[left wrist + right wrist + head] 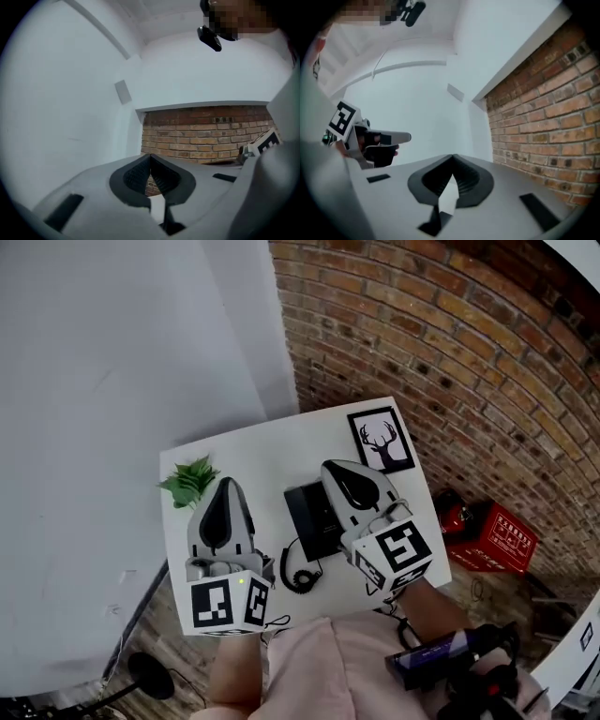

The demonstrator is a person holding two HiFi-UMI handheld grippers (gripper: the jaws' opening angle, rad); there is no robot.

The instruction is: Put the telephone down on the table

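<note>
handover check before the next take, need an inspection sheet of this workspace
surface: small white table.
job's things: black telephone lying flat on the table, not held.
clutter: green plant at the left edge; framed deer picture at the far right corner.
grippers: left gripper shut, empty; right gripper shut, empty; both above the table.
cables: coiled black cord at the telephone's near edge.
surroundings: brick wall, white wall, red box on the floor.

The head view looked steeply down on the table (262,451) from above, while both gripper views faced level, sharing the brick wall (201,136) and white wall (70,93).
</note>
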